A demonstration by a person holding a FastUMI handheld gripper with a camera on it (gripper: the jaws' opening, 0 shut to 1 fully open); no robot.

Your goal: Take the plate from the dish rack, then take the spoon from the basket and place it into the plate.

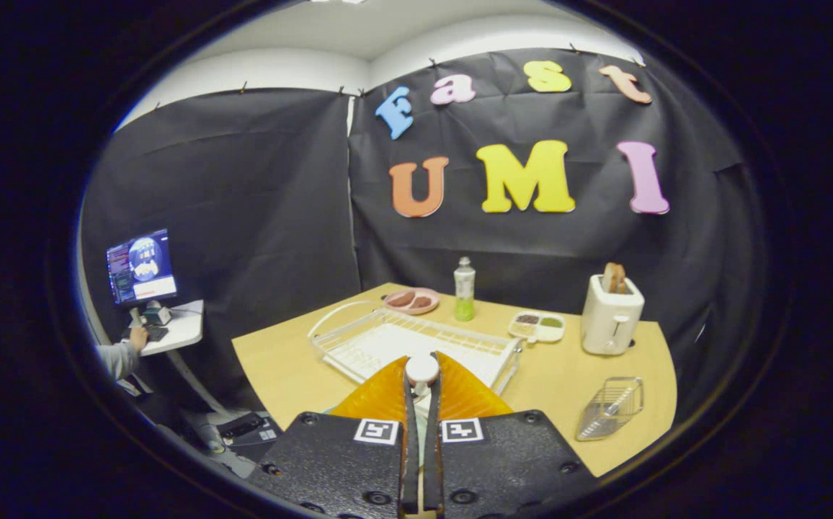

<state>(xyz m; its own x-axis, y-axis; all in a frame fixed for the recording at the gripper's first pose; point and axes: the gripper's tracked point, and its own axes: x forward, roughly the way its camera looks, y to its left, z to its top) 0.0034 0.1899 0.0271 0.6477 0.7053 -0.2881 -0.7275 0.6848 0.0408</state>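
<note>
**Pale-handled utensil held above the white rack**

In the gripper view, the jaws [422, 386] are seen almost closed, both fingers pressing on a slim utensil with a round pale end [422, 368], apparently the spoon; its bowl cannot be made out. Just beyond the fingers, a white wire dish rack [359, 339] lies on the light wooden worktop [279, 367]. A small wire basket [611, 407] rests well apart, beside a white toaster [609, 313]. A pink plate [412, 300] is seen behind the rack, near a green bottle [464, 290].
</note>
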